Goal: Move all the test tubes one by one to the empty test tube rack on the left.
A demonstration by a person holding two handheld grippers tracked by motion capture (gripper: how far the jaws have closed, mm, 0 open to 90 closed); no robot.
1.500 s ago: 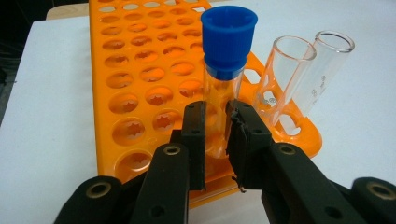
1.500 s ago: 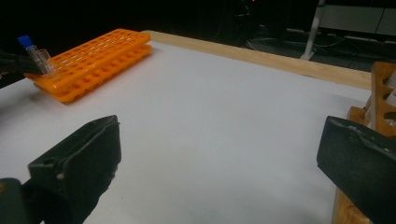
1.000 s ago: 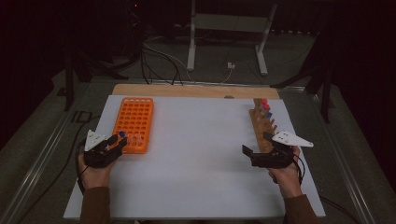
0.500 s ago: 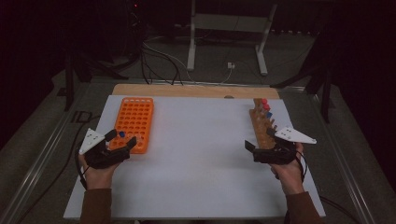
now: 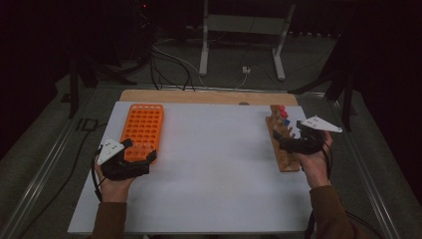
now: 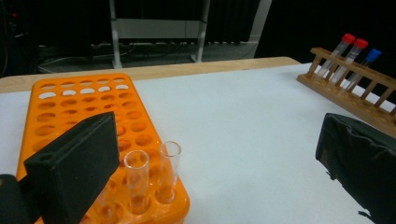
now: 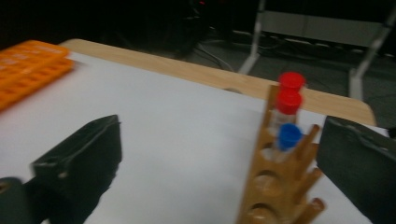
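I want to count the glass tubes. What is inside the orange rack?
Two clear, uncapped tubes stand in the near corner holes of the orange rack. The other visible holes look empty. The left tool, open, has one black pad covering part of the near rows, so more could hide there.

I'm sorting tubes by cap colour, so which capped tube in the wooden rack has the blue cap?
The blue-capped tube is nearest the right gripper; the two red-capped tubes stand behind it in the wooden rack.
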